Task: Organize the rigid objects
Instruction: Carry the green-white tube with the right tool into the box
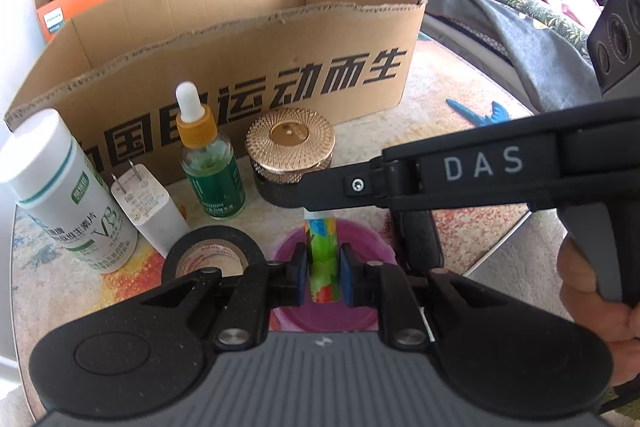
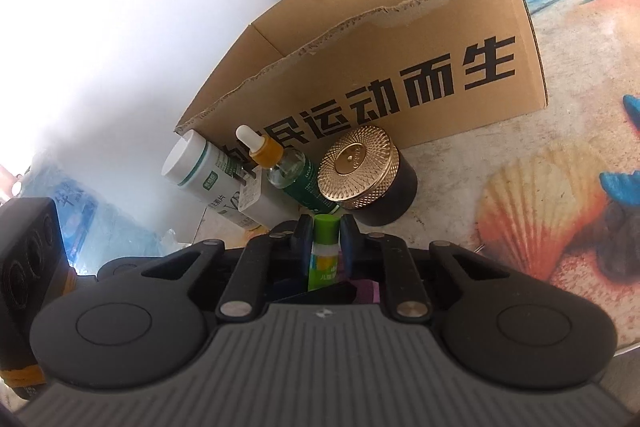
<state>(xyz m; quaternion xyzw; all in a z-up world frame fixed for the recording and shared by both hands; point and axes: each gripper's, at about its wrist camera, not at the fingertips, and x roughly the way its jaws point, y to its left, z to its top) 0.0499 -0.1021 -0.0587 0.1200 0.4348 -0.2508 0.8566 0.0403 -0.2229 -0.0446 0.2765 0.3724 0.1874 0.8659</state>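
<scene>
Currently: left hand-held gripper (image 1: 324, 267) clamps colourful tube (image 1: 323, 259); right hand-held gripper (image 2: 326, 243) clamps glue stick (image 2: 325, 251); next, lift both into box (image 1: 240, 39)

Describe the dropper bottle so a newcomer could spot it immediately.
Find the big cardboard box with black lettering. In the row standing before its front wall, the dropper bottle sits between a white charger plug and a gold-lidded jar. Only it has green liquid and a white dropper.

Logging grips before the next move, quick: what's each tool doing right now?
Left tool: closed on the colourful patterned tube.
Right tool: closed on the green-capped glue stick.
</scene>
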